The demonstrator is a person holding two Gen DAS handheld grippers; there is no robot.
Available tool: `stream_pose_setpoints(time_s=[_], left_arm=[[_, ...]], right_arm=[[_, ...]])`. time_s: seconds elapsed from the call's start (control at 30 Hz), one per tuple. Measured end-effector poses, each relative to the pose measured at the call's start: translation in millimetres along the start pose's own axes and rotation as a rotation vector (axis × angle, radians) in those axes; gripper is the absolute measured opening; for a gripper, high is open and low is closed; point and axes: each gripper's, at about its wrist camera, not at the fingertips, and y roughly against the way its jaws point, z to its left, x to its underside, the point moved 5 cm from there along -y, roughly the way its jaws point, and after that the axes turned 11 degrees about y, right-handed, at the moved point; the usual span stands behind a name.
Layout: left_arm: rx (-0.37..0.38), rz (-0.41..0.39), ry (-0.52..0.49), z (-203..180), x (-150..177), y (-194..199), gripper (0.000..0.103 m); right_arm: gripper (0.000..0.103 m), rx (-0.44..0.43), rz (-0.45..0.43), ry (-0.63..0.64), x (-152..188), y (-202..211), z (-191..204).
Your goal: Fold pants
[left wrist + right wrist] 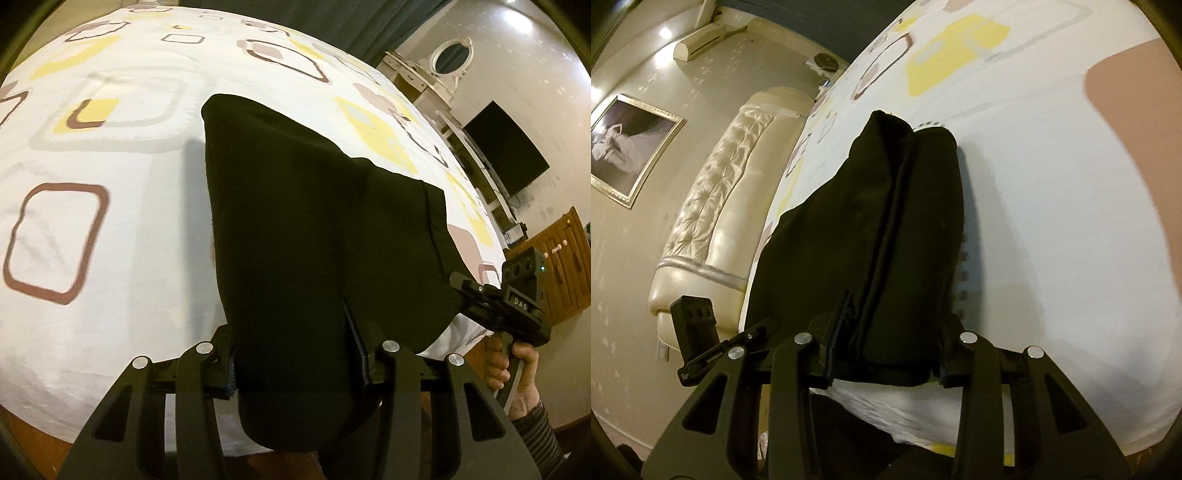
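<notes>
A pair of black pants (295, 221) is held above the near edge of a bed covered by a white sheet (129, 221) printed with brown, yellow and grey rounded squares. The far part of the garment rests on the sheet, while its near end is raised off it and gripped at two places.

In the left wrist view, the left gripper (299, 369) is clamped on a thick bundle of the black cloth, which fills the gap between the two fingers and hangs down below them. At the right of the same view, the right gripper (465, 291) is seen pinching the right-hand corner of the pants, and its handle is grasped by a person's hand (513, 365) in a striped sleeve.

In the right wrist view, the right gripper (886, 354) is closed on the folded layers of the pants (886, 240), a seam running lengthwise away from the fingers toward the far end. Part of the other gripper's black body (698, 317) is visible at the near left.

Beyond the bed, a cream tufted headboard (731, 206) and a framed picture (628, 147) are seen at the left in that view, and a dark screen (506, 147) on the wall at the right in the left wrist view.
</notes>
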Motion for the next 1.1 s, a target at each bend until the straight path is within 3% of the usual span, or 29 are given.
stream_pose_setpoints(time_s=[0.4, 0.93, 1.03, 1.1], left_arm=[[0.046, 0.004, -0.003, 9, -3, -11, 0.048], [0.048, 0.004, -0.004, 9, -2, -12, 0.05], [0.051, 0.005, -0.008, 9, -2, -13, 0.054], [0.065, 0.003, -0.006, 9, -2, -13, 0.064]], right_arm=[[0.036, -0.027, 0.001, -0.037, 11, -9, -5], [0.037, -0.033, -0.009, -0.043, 10, -11, -3], [0.039, -0.037, -0.01, -0.053, 10, -9, -7], [0.044, -0.057, -0.018, -0.067, 11, -8, -9]])
